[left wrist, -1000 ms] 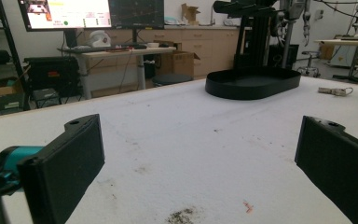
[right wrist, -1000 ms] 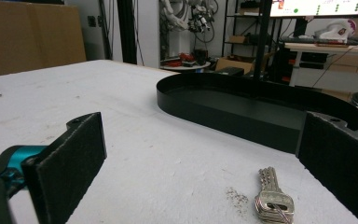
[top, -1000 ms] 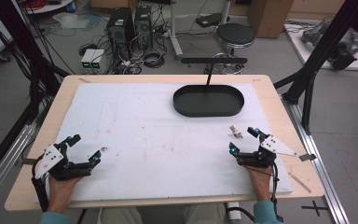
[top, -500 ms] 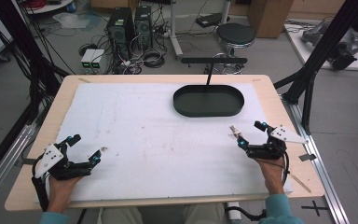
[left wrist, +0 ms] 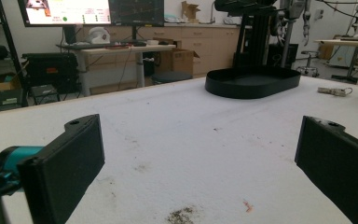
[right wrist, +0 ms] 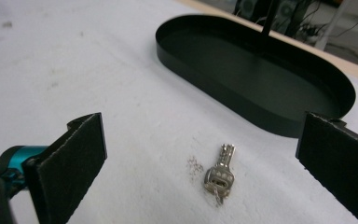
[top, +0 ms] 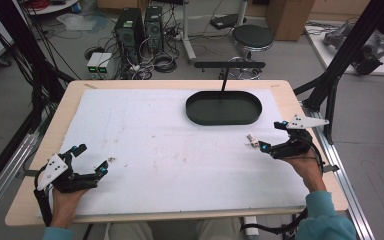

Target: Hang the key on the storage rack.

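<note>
Right claw has shifted toward the right edge of the frame since a second ago, jaws wide, key just left of it. Left claw unmoved at lower left, wide, holding nothing. White-covered counter, stained; black oval tray upper centre. Cables and computers on the floor behind.

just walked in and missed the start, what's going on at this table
A person holds a two-jaw gripper in each hand at a table with a white cover. The right gripper hovers open just short of a small silver metal key lying flat beside a black oval metal tray. The key is not yet gripped. The left gripper rests open at the near left corner, holding nothing.
</note>
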{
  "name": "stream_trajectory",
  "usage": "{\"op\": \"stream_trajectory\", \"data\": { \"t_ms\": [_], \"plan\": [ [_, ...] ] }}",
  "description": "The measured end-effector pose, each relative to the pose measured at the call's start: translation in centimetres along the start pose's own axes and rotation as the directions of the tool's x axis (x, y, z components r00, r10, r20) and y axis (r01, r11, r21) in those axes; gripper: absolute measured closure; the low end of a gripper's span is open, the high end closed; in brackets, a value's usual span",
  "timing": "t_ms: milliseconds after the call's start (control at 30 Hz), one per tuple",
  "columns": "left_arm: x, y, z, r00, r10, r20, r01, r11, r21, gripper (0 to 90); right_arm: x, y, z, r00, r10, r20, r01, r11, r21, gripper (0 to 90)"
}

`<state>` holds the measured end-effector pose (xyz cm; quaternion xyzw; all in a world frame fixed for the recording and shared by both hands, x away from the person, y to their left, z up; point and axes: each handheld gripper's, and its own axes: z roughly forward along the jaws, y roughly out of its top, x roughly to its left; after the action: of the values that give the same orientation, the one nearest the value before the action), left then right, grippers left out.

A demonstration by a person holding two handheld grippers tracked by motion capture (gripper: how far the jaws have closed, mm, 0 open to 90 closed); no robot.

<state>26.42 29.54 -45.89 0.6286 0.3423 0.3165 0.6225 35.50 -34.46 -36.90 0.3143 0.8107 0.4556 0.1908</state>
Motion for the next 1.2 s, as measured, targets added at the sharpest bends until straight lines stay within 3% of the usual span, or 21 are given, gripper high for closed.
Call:
{"op": "stream_trajectory", "data": {
  "t_ms": [67,233,300,333,400,467,500,567,600,633,733,833,900,933,1000,1067,1133,1200],
  "plan": [
    [0.0,0.0,0.0,1.0,0.0,0.0,0.0,1.0,0.0,1.7,-0.3,0.5,0.2,0.9996,-0.027,-0.006,0.027,0.999,0.047,0.9],
    [0.0,0.0,0.0,1.0,0.001,0.0,-0.001,1.0,-0.001,1.7,-1.2,1.1,0.9,0.9984,-0.041,-0.04,0.046,0.989,0.138,0.9],
    [0.0,0.0,0.0,1.0,0.001,0.0,-0.001,1.0,0.001,1.7,-1.6,1.3,1.4,0.9973,-0.048,-0.056,0.059,0.978,0.2,0.9],
    [0.0,0.0,0.0,1.0,0.001,0.0,-0.001,1.0,0.001,1.7,-1.9,1.5,1.7,0.9953,-0.066,-0.071,0.082,0.966,0.247,0.9],
    [0.0,0.0,0.0,1.0,0.0,0.0,0.0,1.0,0.001,1.7,-1.9,1.5,1.9,0.9943,-0.074,-0.076,0.092,0.961,0.261,0.9],
    [0.0,0.0,0.0,1.0,0.001,0.0,-0.001,1.0,0.002,1.7,-2.0,1.7,2.3,0.992,-0.09,-0.089,0.112,0.951,0.288,0.9],
    [0.0,0.0,0.0,1.0,0.002,0.001,-0.002,1.0,0.002,1.7,-2.1,1.8,2.7,0.9894,-0.101,-0.105,0.129,0.94,0.316,0.9],
    [0.0,0.0,0.0,1.0,0.002,0.0,-0.002,1.0,0.001,1.7,-2.2,1.8,2.9,0.989,-0.1,-0.109,0.131,0.936,0.326,0.9],
    [0.0,0.0,0.0,1.0,0.001,0.0,-0.001,1.0,0.002,1.7,-2.3,1.8,3.3,0.9876,-0.1,-0.121,0.137,0.927,0.349,1.0],
    [0.0,0.0,0.0,1.0,0.001,0.0,-0.001,1.0,0.001,1.7,-2.3,1.8,3.3,0.9876,-0.1,-0.121,0.137,0.927,0.349,1.0],
    [0.0,0.0,0.0,1.0,0.002,0.001,-0.002,1.0,0.0,1.7,-2.4,1.7,4.0,0.9848,-0.105,-0.138,0.152,0.909,0.389,5.7],
    [0.0,0.0,0.0,1.0,0.001,0.0,-0.001,1.0,0.002,1.7,-2.6,1.4,4.6,0.9853,-0.102,-0.137,0.152,0.889,0.431,5.7],
    [0.0,0.0,0.0,1.0,0.001,0.0,-0.001,1.0,0.002,1.7,-2.8,1.2,5.1,0.9854,-0.099,-0.138,0.151,0.883,0.445,5.8],
    [0.0,0.0,0.0,1.0,0.0,0.0,0.0,1.0,0.001,1.7,-2.9,1.1,5.3,0.9852,-0.097,-0.142,0.152,0.873,0.463,8.8],
    [0.0,0.0,0.0,1.0,0.001,0.0,-0.001,1.0,0.002,1.7,-2.9,1.0,5.5,0.9849,-0.096,-0.144,0.154,0.87,0.469,12.6],
    [0.0,0.0,0.0,1.0,-0.002,0.0,0.002,1.0,0.002,1.7,-3.0,0.9,5.7,0.9856,-0.085,-0.146,0.147,0.857,0.494,15.7],
    [0.0,0.0,0.0,1.0,-0.001,-0.001,0.001,1.0,0.002,1.7,-3.3,0.7,6.1,0.9916,-0.059,-0.115,0.111,0.846,0.522,23.1],
    [0.0,0.0,0.0,1.0,0.0,-0.001,0.0,1.0,0.002,1.7,-3.4,0.7,6.1,0.9921,-0.058,-0.111,0.108,0.843,0.527,25.5]
  ]
}}
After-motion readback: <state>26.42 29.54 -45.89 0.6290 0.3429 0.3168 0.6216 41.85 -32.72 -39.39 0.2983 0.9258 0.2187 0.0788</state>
